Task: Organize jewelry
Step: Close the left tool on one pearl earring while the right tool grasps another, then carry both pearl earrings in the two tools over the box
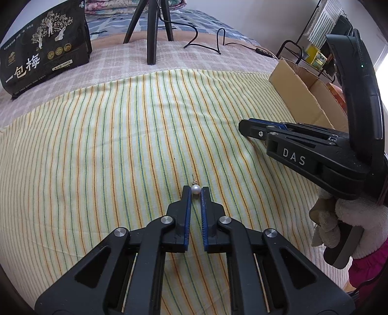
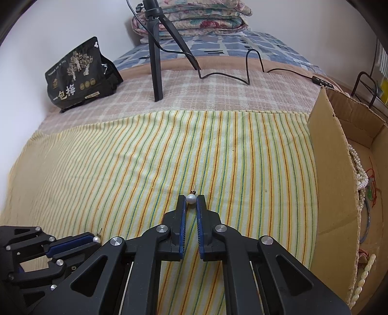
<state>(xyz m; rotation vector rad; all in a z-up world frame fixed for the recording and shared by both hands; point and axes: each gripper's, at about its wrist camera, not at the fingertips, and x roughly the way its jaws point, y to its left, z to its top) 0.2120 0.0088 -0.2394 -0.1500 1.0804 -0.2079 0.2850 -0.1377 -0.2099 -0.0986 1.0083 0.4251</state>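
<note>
My left gripper [image 1: 195,190] is shut on a pearl earring [image 1: 195,189], pinched at its fingertips above the striped cloth [image 1: 109,145]; the post sticks forward. It also shows in the right wrist view [image 2: 95,238], low at the left, with its pearl [image 2: 96,239]. My right gripper [image 2: 191,199] is shut on a second pearl earring [image 2: 191,199] held at its tips. In the left wrist view the right gripper [image 1: 242,121] is at the right, with only the earring's post showing at its tip. A cardboard box [image 2: 332,169] at the right holds pearl necklaces [image 2: 360,169].
A black snack bag [image 2: 77,75] stands at the far left. A tripod [image 2: 155,60] and its cable [image 2: 249,70] are on the checked blanket behind the cloth. Folded quilts [image 2: 194,17] lie at the back. A metal rack [image 1: 312,48] stands beyond the box.
</note>
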